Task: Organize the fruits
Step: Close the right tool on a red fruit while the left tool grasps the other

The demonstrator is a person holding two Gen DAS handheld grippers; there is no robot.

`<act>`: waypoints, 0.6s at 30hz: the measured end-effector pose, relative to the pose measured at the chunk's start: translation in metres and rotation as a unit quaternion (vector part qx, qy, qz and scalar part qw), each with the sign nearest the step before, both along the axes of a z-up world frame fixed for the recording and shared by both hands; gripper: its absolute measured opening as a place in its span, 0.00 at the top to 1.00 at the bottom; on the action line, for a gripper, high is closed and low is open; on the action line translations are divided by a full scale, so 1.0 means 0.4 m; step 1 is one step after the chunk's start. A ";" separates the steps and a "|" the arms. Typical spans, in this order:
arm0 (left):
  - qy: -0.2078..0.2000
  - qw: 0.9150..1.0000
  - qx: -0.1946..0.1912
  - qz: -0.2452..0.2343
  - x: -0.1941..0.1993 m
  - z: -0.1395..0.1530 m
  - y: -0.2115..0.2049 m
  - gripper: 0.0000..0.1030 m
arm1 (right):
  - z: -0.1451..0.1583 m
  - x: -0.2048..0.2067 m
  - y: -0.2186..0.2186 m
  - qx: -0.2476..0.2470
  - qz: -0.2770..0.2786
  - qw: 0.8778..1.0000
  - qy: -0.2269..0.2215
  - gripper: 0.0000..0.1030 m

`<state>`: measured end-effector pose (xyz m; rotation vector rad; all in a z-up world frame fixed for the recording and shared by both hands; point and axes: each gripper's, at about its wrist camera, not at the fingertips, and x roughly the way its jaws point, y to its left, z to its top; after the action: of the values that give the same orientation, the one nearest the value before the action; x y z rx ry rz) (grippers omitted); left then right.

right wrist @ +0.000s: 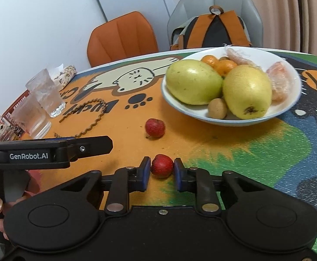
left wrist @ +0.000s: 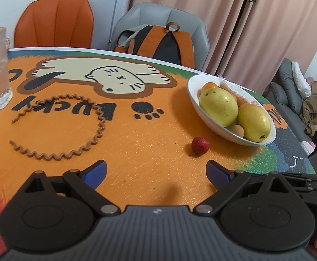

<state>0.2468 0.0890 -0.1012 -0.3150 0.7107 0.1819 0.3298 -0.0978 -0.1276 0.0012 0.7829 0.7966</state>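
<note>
Right gripper [right wrist: 162, 169]: your fingers are closed down on a small red fruit [right wrist: 162, 165], one blue pad against each side. Whether the fruit is lifted or resting on the counter [right wrist: 213, 148] can't be told from the right wrist view.

Left gripper [left wrist: 155, 175]: fingers spread wide, nothing between them, hovering over bare orange counter.

A second red fruit [right wrist: 155, 127] lies loose on the counter, well apart from the held one and short of the white bowl [right wrist: 289, 106]. In the left wrist view it sits ahead and to the right of your open fingers, just beside the bowl's near rim.

The bowl holds two large yellow-green fruits [right wrist: 193, 84], small oranges [right wrist: 225, 66], a small tan round fruit [right wrist: 217, 108] and wrapped pieces [right wrist: 279, 84] at the far side.

Key relation: from your right fingers the bowl lies ahead and slightly right, with its rim raised above the counter. The held fruit is nearly round, so no long axis to worry about. Free space in the bowl looks tightest at the near rim, beside the tan fruit; the big fruits crowd the middle.

Judgement: the right hand is placed to carry its fruit to the bowl; the left is the nearer free hand for the loose one.

Clutter at left: two glasses [right wrist: 47, 93], a wavy brown band [right wrist: 86, 121].
</note>
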 end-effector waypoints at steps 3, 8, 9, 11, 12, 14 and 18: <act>-0.001 1.000 -0.001 -0.006 0.018 -0.003 -0.010 0.06 | 0.004 0.006 -0.021 0.003 -0.009 1.000 -0.001 0.79; -0.006 1.000 0.000 -0.018 0.047 -0.005 -0.034 0.10 | 0.005 0.020 -0.057 0.005 -0.024 1.000 0.000 0.79; -0.006 1.000 0.000 -0.021 0.052 -0.006 -0.038 0.12 | 0.004 0.023 -0.065 0.006 -0.027 1.000 0.000 0.79; -0.006 1.000 0.002 -0.024 0.064 -0.006 -0.048 0.14 | 0.005 0.027 -0.077 0.007 -0.033 0.999 0.000 0.79; -0.007 1.000 0.003 -0.024 0.070 -0.006 -0.052 0.16 | 0.005 0.030 -0.084 0.008 -0.036 0.999 0.000 0.79; -0.007 1.000 0.005 -0.028 0.083 -0.006 -0.060 0.18 | 0.004 0.036 -0.095 0.009 -0.043 0.999 0.000 0.79; -0.007 0.999 0.008 -0.037 0.109 -0.010 -0.076 0.23 | 0.004 0.046 -0.122 0.011 -0.055 0.998 0.001 0.79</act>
<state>0.2902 0.0584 -0.1051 -0.2745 0.7061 0.1143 0.3483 -0.1468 -0.1260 0.0641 0.7694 0.7008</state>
